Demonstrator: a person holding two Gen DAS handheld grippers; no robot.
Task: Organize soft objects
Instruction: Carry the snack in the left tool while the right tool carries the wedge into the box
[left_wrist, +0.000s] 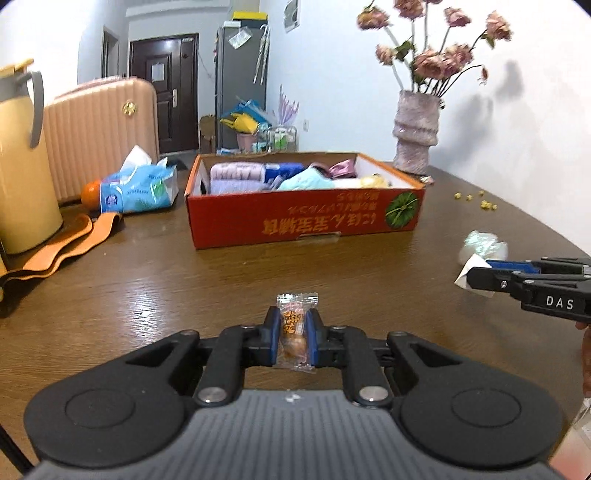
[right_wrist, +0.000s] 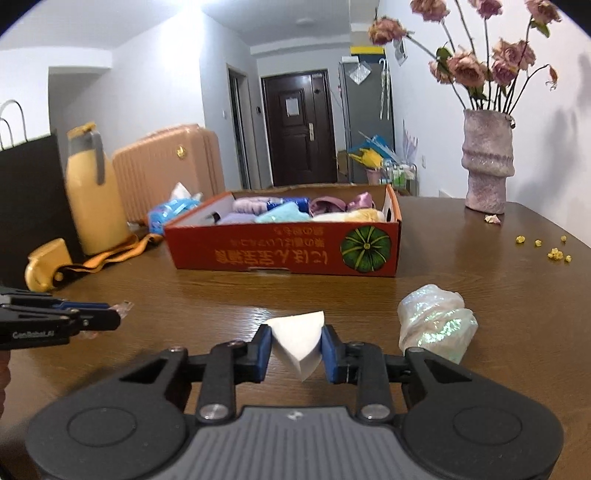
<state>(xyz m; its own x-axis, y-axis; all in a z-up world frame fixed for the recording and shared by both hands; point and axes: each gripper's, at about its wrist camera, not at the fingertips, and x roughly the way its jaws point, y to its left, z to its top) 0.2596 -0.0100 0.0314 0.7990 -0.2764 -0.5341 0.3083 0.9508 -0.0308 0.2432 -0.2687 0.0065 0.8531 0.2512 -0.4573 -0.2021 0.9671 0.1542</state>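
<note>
The left gripper (left_wrist: 293, 332) has its jaws clenched on a clear-wrapped snack packet (left_wrist: 294, 334), held above the worktop (left_wrist: 184, 280) and angled downward. The right gripper (right_wrist: 295, 343) pinches a white sponge wedge (right_wrist: 298, 341), likewise tilted down. Both point at the red cardboard box (right_wrist: 284, 254) of soft items; an iridescent bundle (right_wrist: 436, 317) lies just right.

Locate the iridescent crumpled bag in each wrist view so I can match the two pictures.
Left wrist view: the iridescent bag lies on the table at the far right edge, just beyond the right gripper.
Right wrist view: it lies lower right, close beside that gripper's right arm.
Shared landmark: the red cardboard box with the green pumpkin picture, farther back on the table and to the bag's left in both.
</note>
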